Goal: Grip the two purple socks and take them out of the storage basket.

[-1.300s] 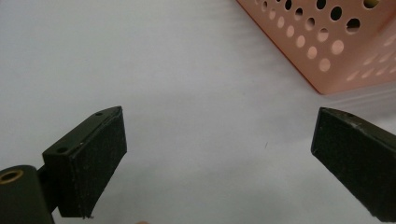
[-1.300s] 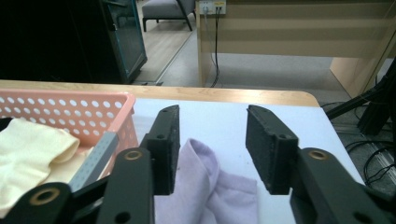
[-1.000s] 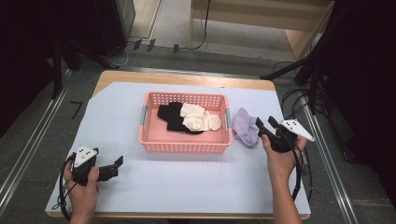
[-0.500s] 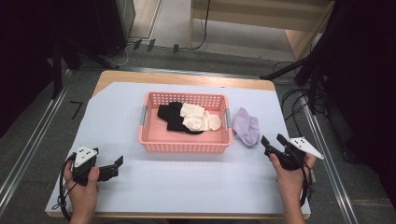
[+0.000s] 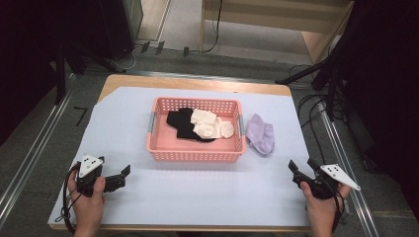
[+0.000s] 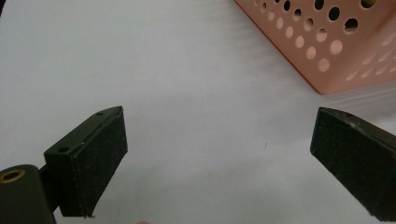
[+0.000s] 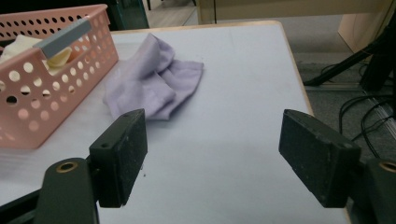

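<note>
A pink perforated basket (image 5: pixel 195 148) stands mid-table with a black sock (image 5: pixel 179 123) and cream socks (image 5: pixel 213 126) inside. A lilac sock (image 5: pixel 261 134) lies crumpled on the table just right of the basket. My right gripper (image 5: pixel 302 166) is near the front right corner, well short of that sock; its jaws have just been opening and stand open with nothing between them. The right gripper view has the open gripper (image 7: pixel 214 116), the lilac sock (image 7: pixel 154 88) ahead and the basket (image 7: pixel 46 93) at left. At the front left, my left gripper (image 5: pixel 122 177) is open and empty above bare cover (image 6: pixel 219 114).
The table carries a pale sheet (image 5: pixel 207 197) with wooden edges showing at the back. Its right edge (image 7: pixel 294 60) runs close to my right gripper, with cables (image 5: pixel 316 113) on the floor beyond. A corner of the basket (image 6: pixel 327 42) lies ahead of the left gripper.
The right hand has drawn back from beside the lilac sock toward the near right corner and sunk lower, with its jaws spreading wider. The sock stays by the basket. The left hand has kept still.
</note>
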A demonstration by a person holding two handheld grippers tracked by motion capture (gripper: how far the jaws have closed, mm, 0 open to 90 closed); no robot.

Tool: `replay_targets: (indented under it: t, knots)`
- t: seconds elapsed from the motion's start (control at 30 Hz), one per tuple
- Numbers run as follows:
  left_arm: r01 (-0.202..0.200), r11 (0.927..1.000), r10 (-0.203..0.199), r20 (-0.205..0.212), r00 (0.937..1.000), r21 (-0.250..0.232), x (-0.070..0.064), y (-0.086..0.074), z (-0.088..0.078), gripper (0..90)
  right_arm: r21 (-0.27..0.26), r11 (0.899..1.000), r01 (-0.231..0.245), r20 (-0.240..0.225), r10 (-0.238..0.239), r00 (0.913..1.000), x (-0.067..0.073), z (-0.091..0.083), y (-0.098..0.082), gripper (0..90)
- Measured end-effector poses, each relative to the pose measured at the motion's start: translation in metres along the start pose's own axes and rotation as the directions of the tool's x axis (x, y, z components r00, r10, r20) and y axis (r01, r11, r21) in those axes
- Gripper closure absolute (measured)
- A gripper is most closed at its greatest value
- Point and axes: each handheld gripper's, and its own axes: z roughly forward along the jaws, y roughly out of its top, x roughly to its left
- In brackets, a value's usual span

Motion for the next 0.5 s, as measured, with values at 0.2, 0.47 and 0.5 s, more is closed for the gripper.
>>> replay_targets:
  t: [0.2,0.47,0.5]
  knots:
    - [-0.003,1.0,0.003,0.003,1.0,-0.009,0.0,0.0,0.0,4.7,0.017,1.0,-0.006,0.012,0.006,0.9999,-0.011,-0.014,-0.011,21.1]
    - [-0.009,0.9999,0.01,0.014,0.9999,-0.014,0.0,0.0,0.0,3.3,0.014,1.0,-0.021,0.019,0.021,0.9996,-0.021,-0.025,-0.023,20.6]
    - [-0.008,0.9999,0.008,0.018,0.9998,-0.011,0.0,0.0,0.0,2.8,0.002,1.0,-0.029,0.026,0.029,0.9993,-0.021,-0.027,-0.023,21.1]
